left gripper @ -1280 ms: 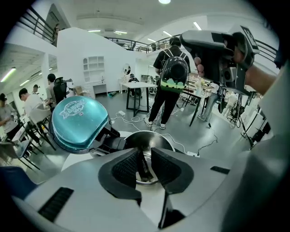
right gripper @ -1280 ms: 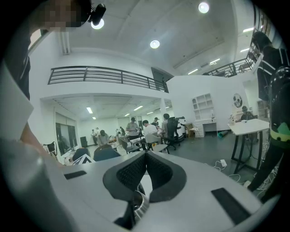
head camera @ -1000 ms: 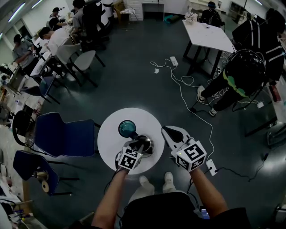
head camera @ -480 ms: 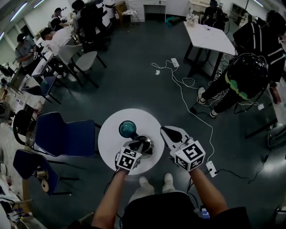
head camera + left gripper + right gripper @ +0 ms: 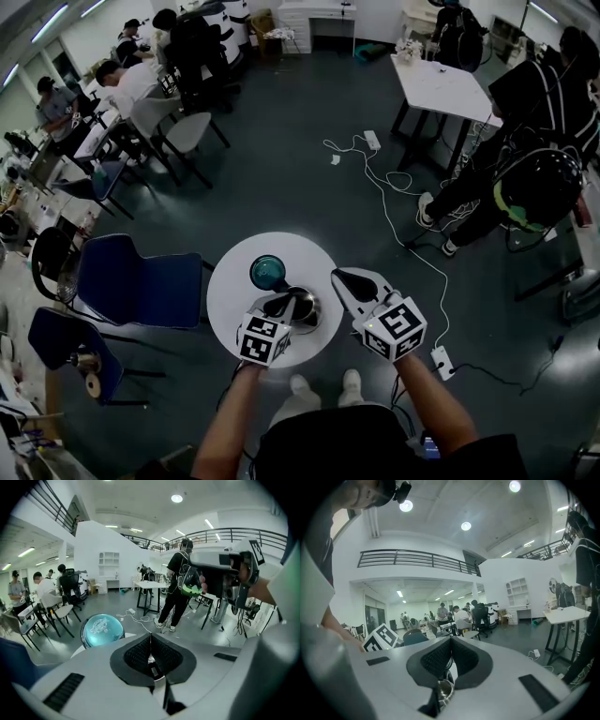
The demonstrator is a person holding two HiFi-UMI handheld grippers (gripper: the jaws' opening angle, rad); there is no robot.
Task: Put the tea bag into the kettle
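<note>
Here, the left gripper (image 5: 292, 303) is hovering over the steel kettle (image 5: 308, 310) on the round white table (image 5: 230, 291). Its 2 jaws are pressing together on the tea bag (image 5: 151, 665) (only a thin pale slip is showing at the seam). The right gripper (image 5: 337, 276) is hanging just beside the kettle, near the table's right edge. Its 2 jaws are meeting with nothing between them, and the kettle's rim is showing below. A teal round object (image 5: 267, 272) is sitting just beyond the kettle.
</note>
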